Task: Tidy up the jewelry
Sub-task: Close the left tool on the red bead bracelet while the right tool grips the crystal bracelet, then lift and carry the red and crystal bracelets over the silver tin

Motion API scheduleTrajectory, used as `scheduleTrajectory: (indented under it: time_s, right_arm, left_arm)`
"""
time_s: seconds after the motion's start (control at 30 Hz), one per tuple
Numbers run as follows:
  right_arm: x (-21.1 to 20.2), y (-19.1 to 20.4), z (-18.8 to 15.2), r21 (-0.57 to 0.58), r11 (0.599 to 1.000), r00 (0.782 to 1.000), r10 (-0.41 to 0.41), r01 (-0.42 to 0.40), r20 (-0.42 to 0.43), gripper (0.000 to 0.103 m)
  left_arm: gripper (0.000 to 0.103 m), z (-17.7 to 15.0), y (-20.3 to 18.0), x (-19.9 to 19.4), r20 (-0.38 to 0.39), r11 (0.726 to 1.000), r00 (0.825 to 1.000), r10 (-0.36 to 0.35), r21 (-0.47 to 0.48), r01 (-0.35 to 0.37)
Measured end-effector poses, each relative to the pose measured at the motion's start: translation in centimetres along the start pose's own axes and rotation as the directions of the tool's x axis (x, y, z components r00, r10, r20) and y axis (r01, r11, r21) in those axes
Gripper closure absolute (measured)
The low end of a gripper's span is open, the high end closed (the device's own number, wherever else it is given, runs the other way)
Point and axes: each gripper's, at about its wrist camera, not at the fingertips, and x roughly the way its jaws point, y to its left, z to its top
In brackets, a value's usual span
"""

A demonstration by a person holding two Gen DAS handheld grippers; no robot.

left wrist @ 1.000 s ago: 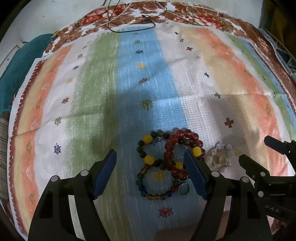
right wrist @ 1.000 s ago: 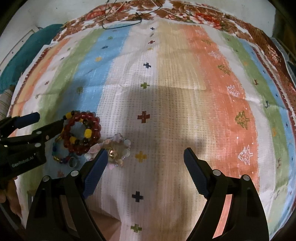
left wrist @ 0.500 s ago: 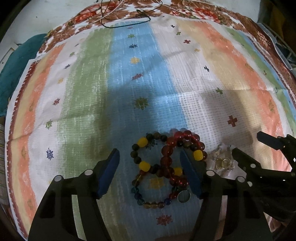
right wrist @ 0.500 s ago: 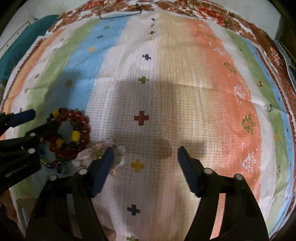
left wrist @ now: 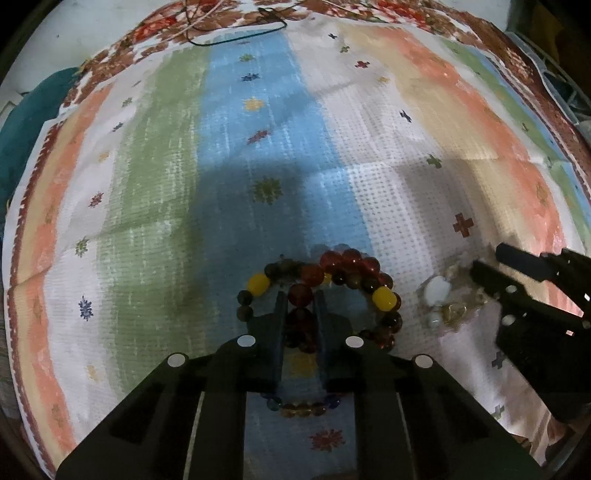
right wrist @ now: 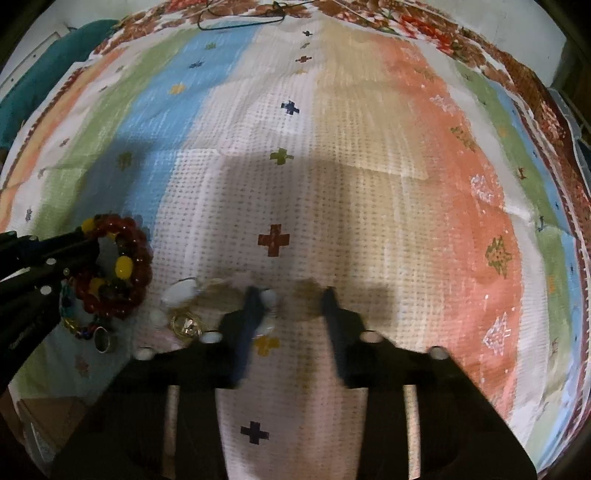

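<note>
A red bead bracelet with yellow beads lies on the striped cloth, tangled with a darker mixed-bead bracelet. My left gripper is shut on the red beads where the two bracelets cross. The red bracelet also shows in the right wrist view. A pale stone bracelet with gold rings lies right of it, and shows in the left wrist view. My right gripper is half closed and blurred, its left finger touching the pale bracelet's right end.
A silver ring lies below the bead bracelets. A thin black cord necklace lies at the cloth's far edge. A teal cloth lies at the left. The striped cloth covers the whole surface.
My left gripper has moved forward and closed on the red bracelet. My right gripper has moved left onto the pale bracelet, and its jaws have narrowed.
</note>
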Motion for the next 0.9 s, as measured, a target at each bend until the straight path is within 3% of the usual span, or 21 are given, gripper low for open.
scheduleTrajectory:
  time_s: [0.1,0.53,0.9]
  right_arm:
    - [-0.3,0.0,0.0,-0.004,1.000,1.000,0.009,-0.009,0.010,0.092]
    - [-6.2,0.8,-0.1,-0.027,0.999,0.990,0.049,-0.045,0.130,0.092]
    - [-9.4,1.5,-1.1,-0.044,0.997,0.980,0.075,-0.068,0.185,0.092]
  left_arm:
    - [0.090,0.0,0.1,-0.5,0.012,1.000,1.000,0.002,-0.018,-0.002]
    - [0.090,-0.7,-0.1,-4.6,0.072,0.998,0.997,-0.028,-0.049,0.032]
    - [0.090,-1.6,0.3,-7.5,0.114,0.999,0.993,-0.027,-0.038,0.032]
